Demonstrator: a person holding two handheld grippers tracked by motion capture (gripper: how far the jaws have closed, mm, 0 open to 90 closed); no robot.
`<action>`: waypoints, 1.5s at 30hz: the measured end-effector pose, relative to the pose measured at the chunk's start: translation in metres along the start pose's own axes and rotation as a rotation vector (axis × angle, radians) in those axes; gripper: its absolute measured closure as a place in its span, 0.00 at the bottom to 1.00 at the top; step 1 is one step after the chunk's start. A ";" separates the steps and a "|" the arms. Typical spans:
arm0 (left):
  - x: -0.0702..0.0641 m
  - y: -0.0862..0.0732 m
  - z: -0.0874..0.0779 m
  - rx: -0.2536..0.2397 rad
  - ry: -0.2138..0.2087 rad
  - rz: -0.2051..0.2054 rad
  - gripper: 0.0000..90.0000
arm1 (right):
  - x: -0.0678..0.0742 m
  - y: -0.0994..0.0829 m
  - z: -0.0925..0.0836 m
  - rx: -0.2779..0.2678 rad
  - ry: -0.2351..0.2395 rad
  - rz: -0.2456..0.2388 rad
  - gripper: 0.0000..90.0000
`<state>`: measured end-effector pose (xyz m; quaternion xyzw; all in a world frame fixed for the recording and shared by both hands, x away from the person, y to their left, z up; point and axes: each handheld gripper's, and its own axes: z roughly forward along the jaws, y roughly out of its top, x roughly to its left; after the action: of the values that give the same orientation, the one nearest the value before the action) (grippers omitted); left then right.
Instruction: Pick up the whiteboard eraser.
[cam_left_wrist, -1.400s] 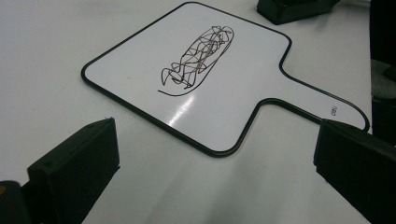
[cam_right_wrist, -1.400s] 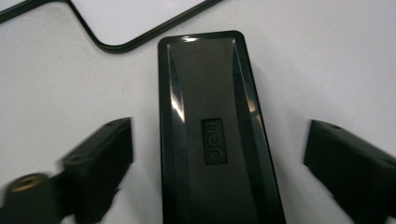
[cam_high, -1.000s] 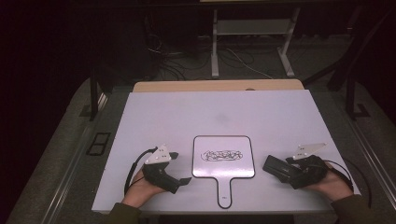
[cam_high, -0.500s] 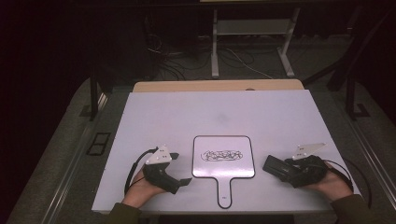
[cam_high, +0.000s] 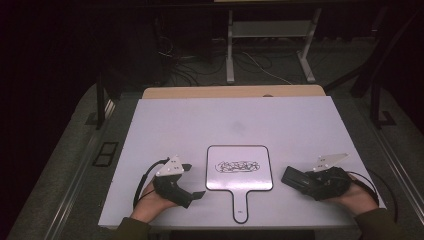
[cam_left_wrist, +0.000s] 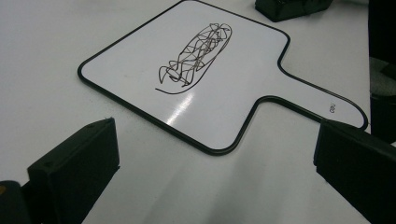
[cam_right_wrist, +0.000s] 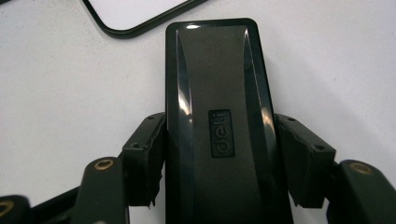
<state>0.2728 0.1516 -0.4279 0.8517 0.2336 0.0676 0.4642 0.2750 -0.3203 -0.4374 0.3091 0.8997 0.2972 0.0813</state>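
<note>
Right gripper (cam_right_wrist: 219, 163) clamps black plastic eraser block (cam_right_wrist: 217, 107); left gripper (cam_left_wrist: 215, 172) jaws apart, empty. Sweep eraser flat across black scribble (cam_high: 237, 166) on white handled whiteboard (cam_high: 240, 187).

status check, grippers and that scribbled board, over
Left gripper open, nothing between its jaws. Right gripper shut on black oblong plastic eraser. White handled whiteboard with black scribble flat on table between them, unobstructed.

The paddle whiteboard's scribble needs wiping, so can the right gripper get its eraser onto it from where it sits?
Probably yes. The right gripper is shut on the black eraser, just beside the whiteboard, with bare table between. The left gripper is open on the board's far side.
</note>
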 end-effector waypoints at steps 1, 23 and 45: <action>0.000 0.000 0.000 0.000 -0.001 0.000 0.00 | 0.000 0.000 0.000 0.001 -0.001 -0.001 0.41; 0.000 0.000 0.000 -0.001 -0.006 0.003 0.00 | -0.005 0.012 0.000 0.081 0.032 0.006 0.43; 0.002 0.001 0.000 -0.023 -0.010 -0.011 0.00 | -0.005 0.029 -0.004 0.029 0.043 0.019 0.43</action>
<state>0.2752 0.1524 -0.4275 0.8452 0.2353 0.0636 0.4756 0.2929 -0.3068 -0.4173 0.3122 0.9025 0.2916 0.0545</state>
